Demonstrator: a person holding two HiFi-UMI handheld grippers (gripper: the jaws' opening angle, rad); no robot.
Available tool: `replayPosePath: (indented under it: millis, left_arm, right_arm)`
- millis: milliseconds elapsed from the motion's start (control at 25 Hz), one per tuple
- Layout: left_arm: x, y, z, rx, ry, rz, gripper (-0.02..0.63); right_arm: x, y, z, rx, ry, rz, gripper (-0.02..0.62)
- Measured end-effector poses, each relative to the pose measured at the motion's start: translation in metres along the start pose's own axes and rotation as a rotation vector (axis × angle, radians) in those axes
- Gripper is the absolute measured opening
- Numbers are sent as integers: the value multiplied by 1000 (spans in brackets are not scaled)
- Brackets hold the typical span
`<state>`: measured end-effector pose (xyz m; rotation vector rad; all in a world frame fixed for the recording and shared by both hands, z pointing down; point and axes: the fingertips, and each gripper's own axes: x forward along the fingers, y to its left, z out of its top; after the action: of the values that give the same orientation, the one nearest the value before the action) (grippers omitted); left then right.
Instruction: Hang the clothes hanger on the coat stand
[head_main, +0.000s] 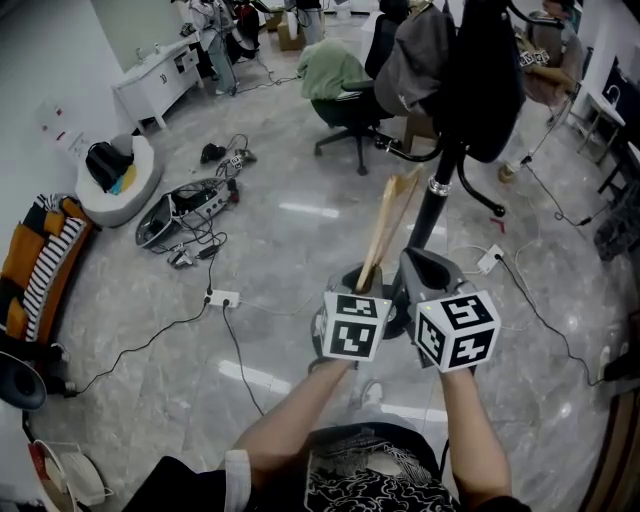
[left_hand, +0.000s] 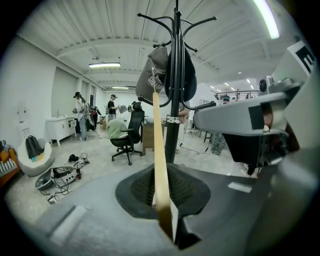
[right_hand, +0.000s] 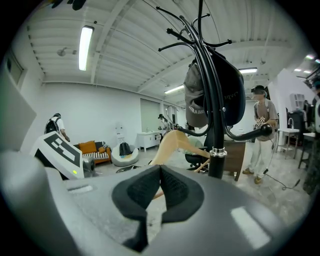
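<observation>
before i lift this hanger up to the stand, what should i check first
1. Left claw shut on the hanger: ok.
2. Right claw shut and empty, free to help: ok.
3. Coat stand has bare arms up top: ok.
4. Hanger's hook turned toward the stand: cannot tell, hook not visible.
5. Path past the cap: not ok, it hangs right by the hanger's top and may snag.
</observation>
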<state>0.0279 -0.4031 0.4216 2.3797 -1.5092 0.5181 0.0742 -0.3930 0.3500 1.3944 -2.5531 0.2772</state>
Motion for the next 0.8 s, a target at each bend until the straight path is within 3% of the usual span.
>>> replayPosePath:
  millis: [800]
  left_arm:
    - [61, -11, 6, 10, 41, -2, 29]
  right_arm:
    - [29, -48, 0, 5, 6, 15, 0]
